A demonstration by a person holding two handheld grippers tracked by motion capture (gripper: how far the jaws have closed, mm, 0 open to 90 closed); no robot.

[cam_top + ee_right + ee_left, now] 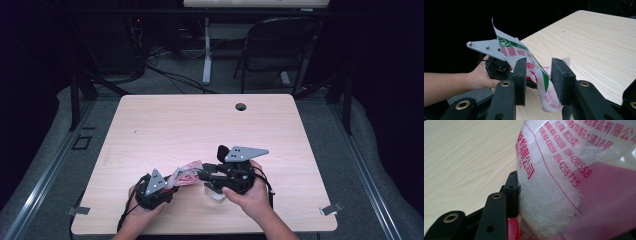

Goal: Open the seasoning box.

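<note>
Plastic bag (186,175) of white crystals clamped in left hand-held gripper (167,187), right hand-held gripper (538,80) jaws apart around its edge.

High view overhead, tongs views close

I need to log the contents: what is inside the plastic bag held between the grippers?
The plastic bag holds white granular crystals, seen through its clear film in the left gripper view. Red printing and a pink panel cover part of it, so how full it is cannot be seen.
</note>
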